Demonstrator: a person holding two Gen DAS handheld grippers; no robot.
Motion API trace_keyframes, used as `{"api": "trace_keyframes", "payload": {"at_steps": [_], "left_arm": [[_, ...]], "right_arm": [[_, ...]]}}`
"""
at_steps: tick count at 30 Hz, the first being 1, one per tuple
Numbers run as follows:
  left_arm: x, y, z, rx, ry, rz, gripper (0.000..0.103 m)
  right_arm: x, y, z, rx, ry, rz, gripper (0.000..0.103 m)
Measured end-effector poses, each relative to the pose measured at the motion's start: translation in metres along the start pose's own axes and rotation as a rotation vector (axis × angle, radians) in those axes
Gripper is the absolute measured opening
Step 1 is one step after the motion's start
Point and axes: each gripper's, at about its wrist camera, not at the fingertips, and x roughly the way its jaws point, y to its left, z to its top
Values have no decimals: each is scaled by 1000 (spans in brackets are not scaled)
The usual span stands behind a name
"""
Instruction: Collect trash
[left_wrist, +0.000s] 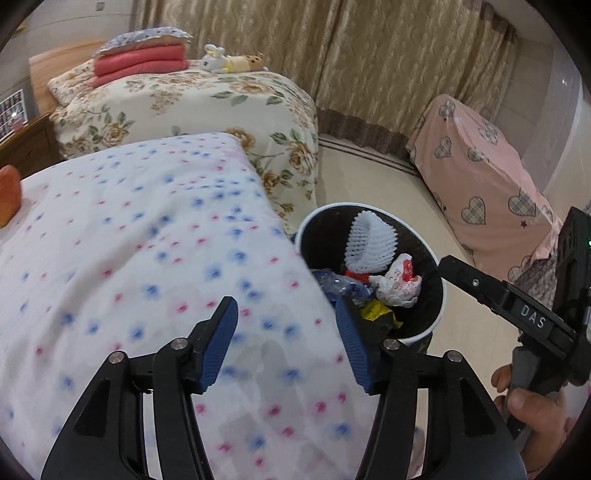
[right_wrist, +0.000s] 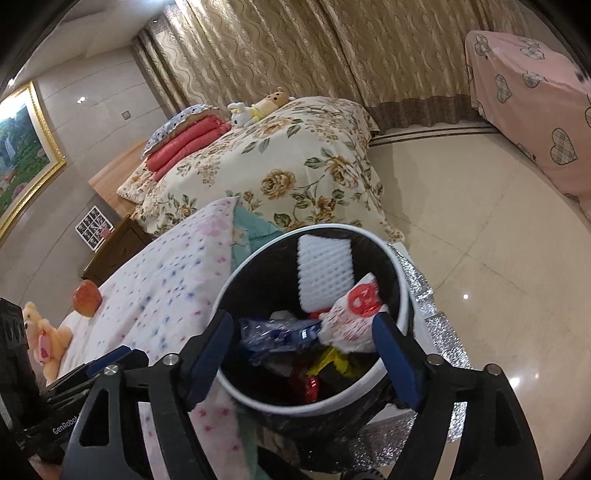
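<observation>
A: Where is the trash?

B: In the waste bin (right_wrist: 314, 400) beside the spotted bed (left_wrist: 147, 236): a white foam net (right_wrist: 323, 269), a red-printed plastic bag (right_wrist: 352, 317), blue wrapping (right_wrist: 273, 334).

A: The grippers?

B: The right gripper (right_wrist: 303, 354) hangs over the bin, jaws wide apart, nothing between them. The left gripper (left_wrist: 288, 339) is over the bedspread, jaws apart, empty.

A: Anything around?

B: A floral bed (right_wrist: 288, 166) behind, a pink heart-print cover (left_wrist: 480, 177) across the floor, silver foil (right_wrist: 439, 332) by the bin.
</observation>
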Motion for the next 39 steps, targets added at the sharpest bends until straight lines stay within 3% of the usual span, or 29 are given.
{"api": "trace_keyframes", "payload": {"at_steps": [7, 20, 24, 26, 31, 39], "left_arm": [[-33, 29, -19, -45, -69, 33, 58], [-89, 72, -57, -107, -233, 146, 79], [-99, 78, -61, -119, -276, 156, 80], [-108, 80, -62, -128, -325, 165, 81], [-125, 80, -69, -116, -450, 266, 100], [-117, 81, -82, -80, -452, 355, 101]], "right_arm": [[-13, 25, -17, -25, -32, 36, 88], [-25, 84, -50, -160, -113, 93, 94], [-31, 97, -51, -215, -141, 90, 95], [-37, 105, -48, -248, -172, 96, 101], [-50, 118, -46, -301, -254, 94, 103], [-38, 114, -60, -299, -265, 79, 103]]}}
